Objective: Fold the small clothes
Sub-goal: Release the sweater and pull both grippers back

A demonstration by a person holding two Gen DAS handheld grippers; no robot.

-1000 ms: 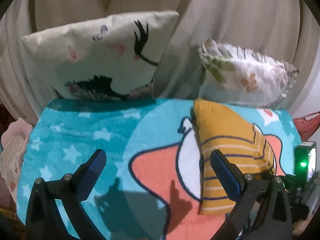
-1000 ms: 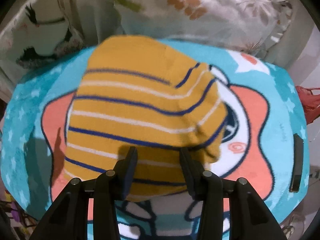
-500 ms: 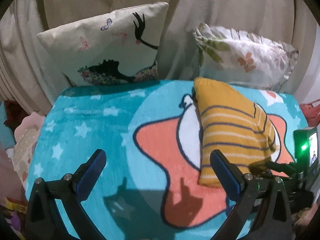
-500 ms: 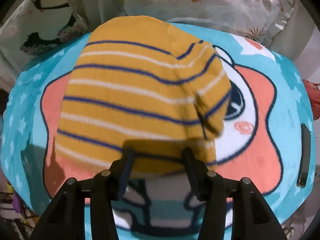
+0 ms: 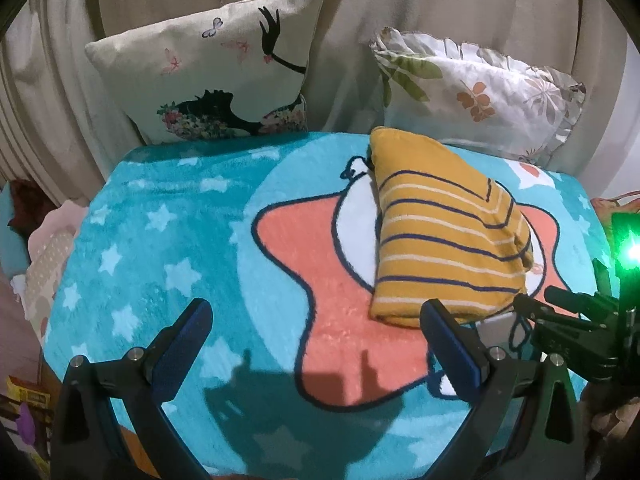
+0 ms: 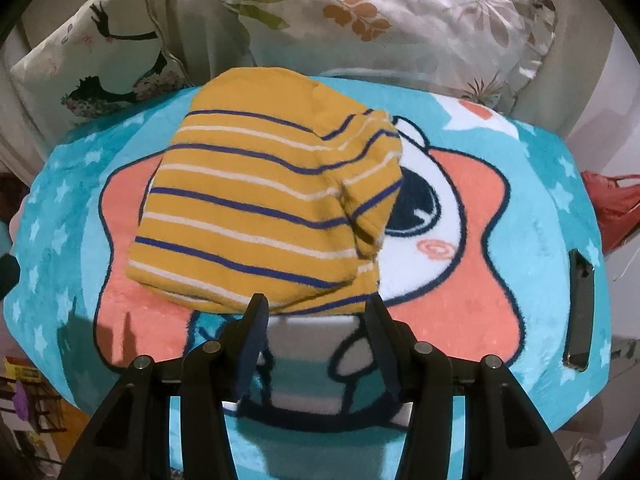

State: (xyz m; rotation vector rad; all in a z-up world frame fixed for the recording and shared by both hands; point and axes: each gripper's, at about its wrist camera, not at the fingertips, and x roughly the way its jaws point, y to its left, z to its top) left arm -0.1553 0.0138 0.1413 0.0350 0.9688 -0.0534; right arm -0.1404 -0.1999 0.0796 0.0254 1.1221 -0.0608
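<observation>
Jaws apart on both grippers, nothing clamped. Right gripper [image 6: 314, 316] has just been opening; its tips sit at the near edge of the top [image 6: 264, 204], pads not pressing it, only blanket [image 6: 520, 216] in the gap. Left gripper [image 5: 316, 344] spread wide over bare blanket [image 5: 168, 216], its right finger just beside the top's [image 5: 440, 240] near edge. Yellow striped top lies folded on the blanket, at 1 o'clock from the left gripper, 12 o'clock from the right. Two pillows [image 5: 208, 76] [image 5: 480, 92] behind it at 11 and 1. Dark phone [image 6: 580, 308] at 3 o'clock on the blanket edge in the right view.
</observation>
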